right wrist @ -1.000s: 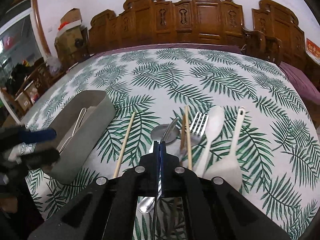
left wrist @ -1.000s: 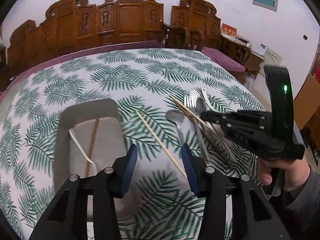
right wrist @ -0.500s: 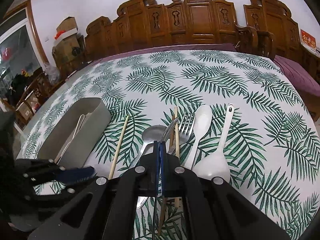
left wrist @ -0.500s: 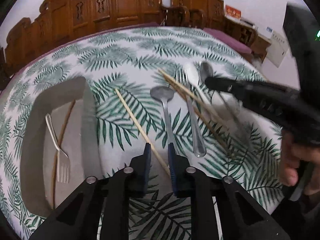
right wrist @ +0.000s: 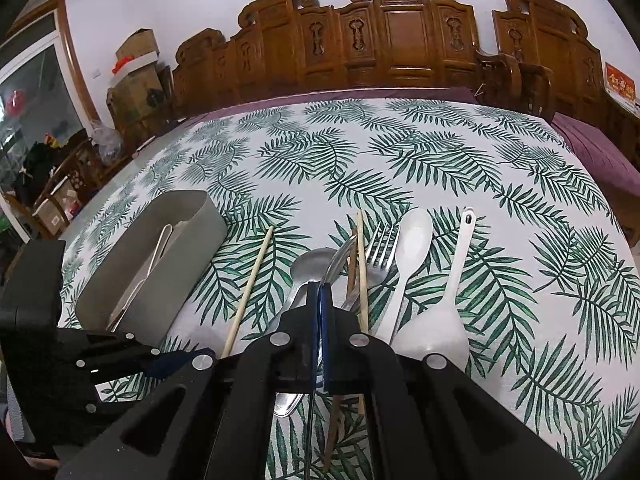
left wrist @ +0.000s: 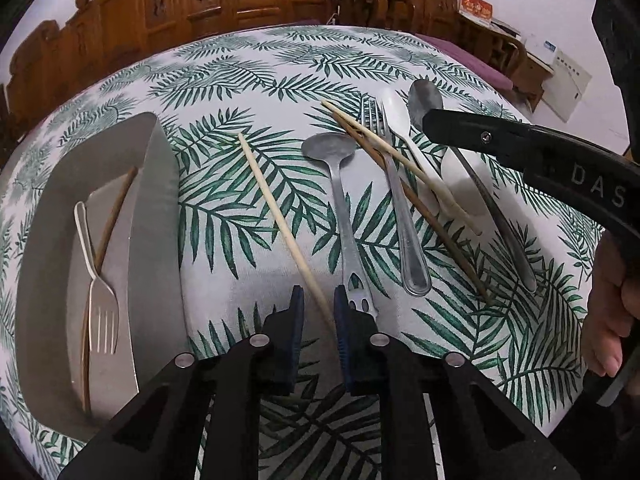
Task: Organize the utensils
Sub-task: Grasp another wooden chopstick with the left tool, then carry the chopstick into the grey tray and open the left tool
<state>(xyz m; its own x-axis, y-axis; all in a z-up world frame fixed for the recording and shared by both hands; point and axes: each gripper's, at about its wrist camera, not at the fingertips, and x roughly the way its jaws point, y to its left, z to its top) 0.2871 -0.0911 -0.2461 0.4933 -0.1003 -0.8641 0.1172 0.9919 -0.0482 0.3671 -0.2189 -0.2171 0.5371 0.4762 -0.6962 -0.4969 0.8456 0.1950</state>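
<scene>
The left gripper [left wrist: 318,308] is down at the leaf-print tablecloth [left wrist: 256,80], its jaws just closing in around the near end of the pale single wooden chopstick [left wrist: 280,224]. The stick sits between the blue pads; whether they pinch it yet I cannot tell. So the pick-up is in hand. Next comes a firm squeeze, a clean lift, and a carry to the left without dragging the perforated-handled steel spoon [left wrist: 340,200] lying just beside it.

The right gripper [right wrist: 319,320] hangs over the pile, jaws pressed together on the thin handle of a shiny steel spoon [right wrist: 338,258].

Over to the grey oval plastic tray [left wrist: 156,216]: inside lie a silver fork [left wrist: 102,312] and one brown chopstick [left wrist: 116,208]. On the cloth wait another fork, two crossed chopsticks and white plastic spoons.
</scene>
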